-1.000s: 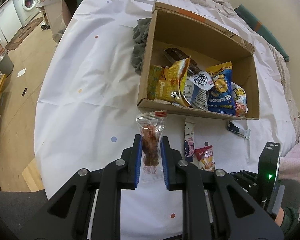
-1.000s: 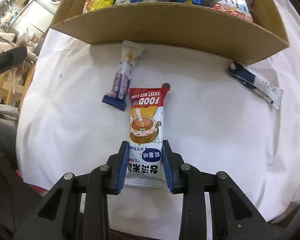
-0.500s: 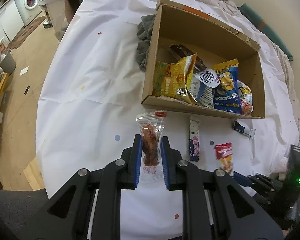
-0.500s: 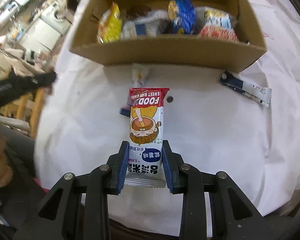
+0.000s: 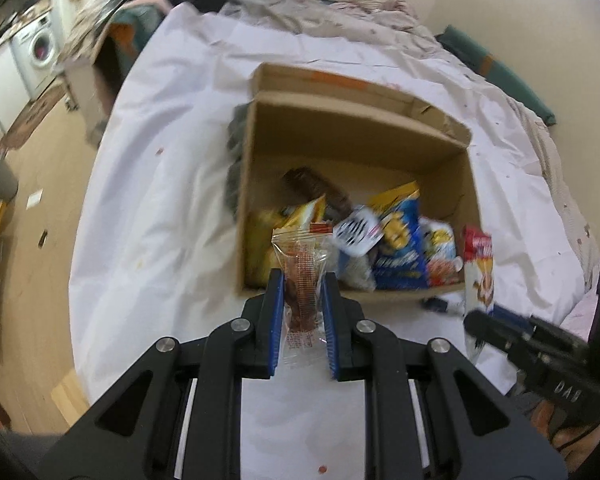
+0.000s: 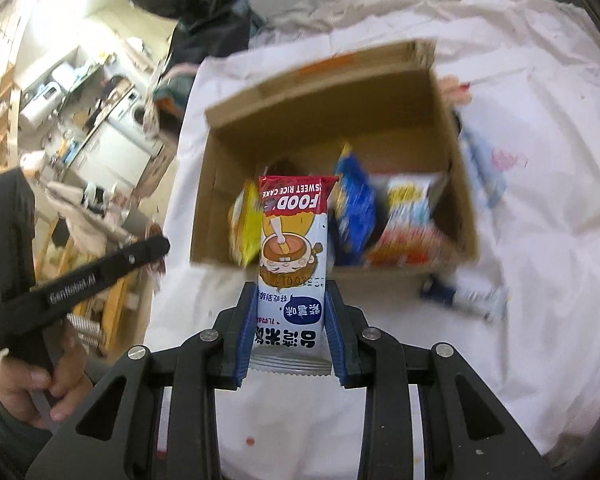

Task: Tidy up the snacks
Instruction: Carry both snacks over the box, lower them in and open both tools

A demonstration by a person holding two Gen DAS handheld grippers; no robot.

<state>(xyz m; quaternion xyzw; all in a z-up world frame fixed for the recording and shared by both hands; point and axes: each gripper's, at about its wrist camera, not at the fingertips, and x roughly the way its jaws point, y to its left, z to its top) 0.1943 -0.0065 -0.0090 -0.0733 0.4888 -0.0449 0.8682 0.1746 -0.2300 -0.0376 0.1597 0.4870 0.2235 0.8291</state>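
My left gripper [image 5: 302, 280] is shut on a clear packet of red-brown dried snack [image 5: 300, 264], held in the air just before the near wall of the open cardboard box [image 5: 340, 140]. My right gripper [image 6: 292, 292] is shut on a red and white sweet rice cake packet [image 6: 292, 232], also lifted, in front of the same cardboard box [image 6: 324, 96]. The box holds several yellow, blue and red snack bags [image 5: 400, 240]. In the left wrist view the rice cake packet [image 5: 478, 272] shows at the right, above the right gripper's black fingers [image 5: 500, 328].
A dark blue and white stick packet [image 6: 464, 292] lies on the white sheet [image 5: 160, 200] by the box's near right corner. A grey cloth [image 5: 236, 160] is tucked against the box's left wall. A hand [image 6: 32, 392] grips the left tool. Floor and a washing machine [image 5: 40, 48] lie left.
Both grippers have risen off the sheet with their packets and come closer to the box. The view now looks down into the box, and the right gripper has swung toward it.
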